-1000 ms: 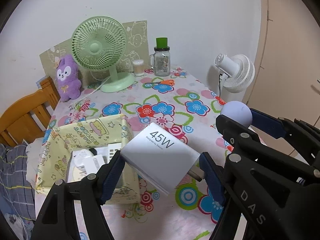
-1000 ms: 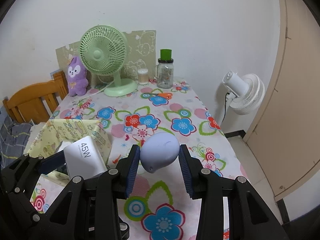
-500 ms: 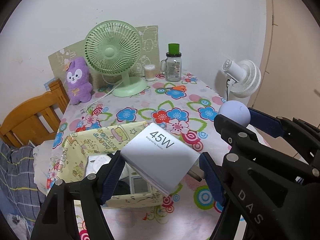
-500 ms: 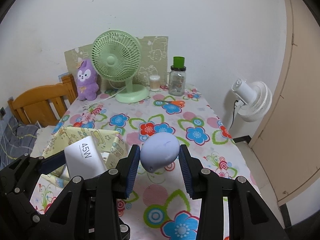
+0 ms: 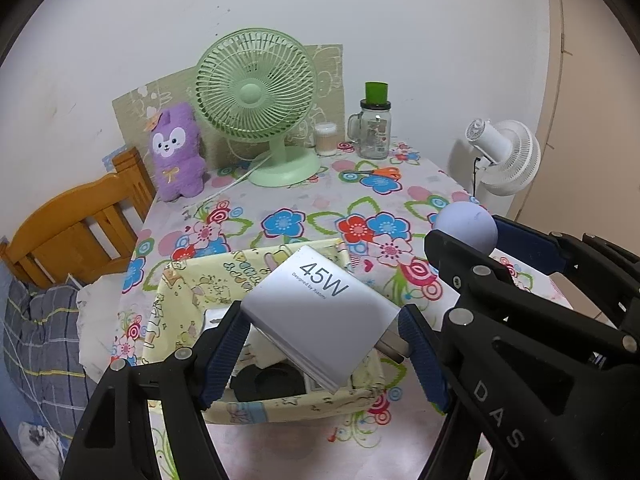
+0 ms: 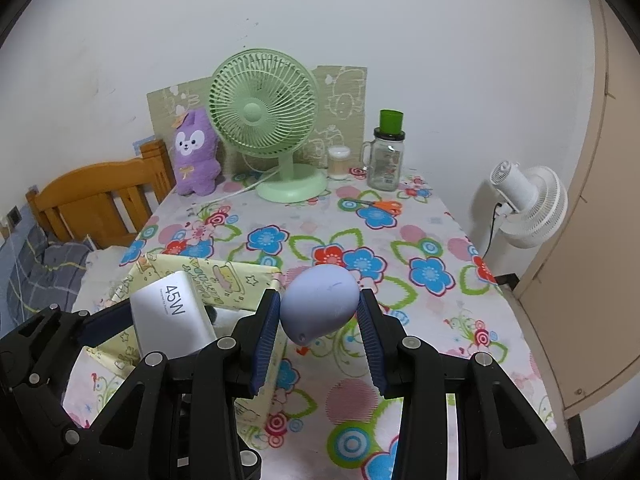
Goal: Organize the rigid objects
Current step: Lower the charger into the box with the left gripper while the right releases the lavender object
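Two grippers: left gripper (image 5: pixel 322 334) clamping charger (image 5: pixel 320 312) above box (image 5: pixel 176 292) rim, right gripper (image 6: pixel 319 322) clamping egg-shaped object (image 6: pixel 319 306).

Domestic room, likely a bedroom; worktop (image 6: pixel 432 240) under a floral cloth at centre frame; purple plush toy (image 6: pixel 195 152) and green desk fan (image 6: pixel 266 120) at its far edge; wooden bed frame (image 6: pixel 100 196) with plaid bedding (image 6: pixel 32 272) at left.

There are two fans, one green (image 6: pixel 264 120) and one white (image 6: pixel 530 206), one purple plush toy (image 6: pixel 195 159), one jar (image 6: pixel 386 160), one pair of scissors (image 6: pixel 374 205), one yellow box (image 5: pixel 192 280) and one wooden chair (image 6: pixel 100 196).
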`<state>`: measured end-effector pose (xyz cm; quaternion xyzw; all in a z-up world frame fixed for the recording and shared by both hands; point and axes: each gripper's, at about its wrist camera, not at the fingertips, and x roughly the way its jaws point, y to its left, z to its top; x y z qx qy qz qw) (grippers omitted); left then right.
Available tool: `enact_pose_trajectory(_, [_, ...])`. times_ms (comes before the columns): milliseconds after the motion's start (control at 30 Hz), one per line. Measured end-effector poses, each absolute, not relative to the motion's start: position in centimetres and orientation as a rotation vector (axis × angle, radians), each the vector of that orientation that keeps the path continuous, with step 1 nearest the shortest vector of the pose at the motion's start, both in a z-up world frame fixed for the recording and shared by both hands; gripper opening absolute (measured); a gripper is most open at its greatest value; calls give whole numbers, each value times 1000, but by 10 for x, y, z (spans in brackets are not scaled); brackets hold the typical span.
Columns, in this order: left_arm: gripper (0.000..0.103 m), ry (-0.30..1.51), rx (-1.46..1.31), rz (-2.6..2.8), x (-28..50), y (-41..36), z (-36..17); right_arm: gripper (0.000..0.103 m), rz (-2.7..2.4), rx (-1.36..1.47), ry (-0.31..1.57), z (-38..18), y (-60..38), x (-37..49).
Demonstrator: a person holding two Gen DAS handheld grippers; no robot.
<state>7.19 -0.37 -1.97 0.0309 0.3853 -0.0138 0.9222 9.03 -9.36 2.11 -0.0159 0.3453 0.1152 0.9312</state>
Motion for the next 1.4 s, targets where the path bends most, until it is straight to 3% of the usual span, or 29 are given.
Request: enact_pose_trajectory(1400, [78,947,15,38,101,101,-82,44,396,-165,869,-41,30,134])
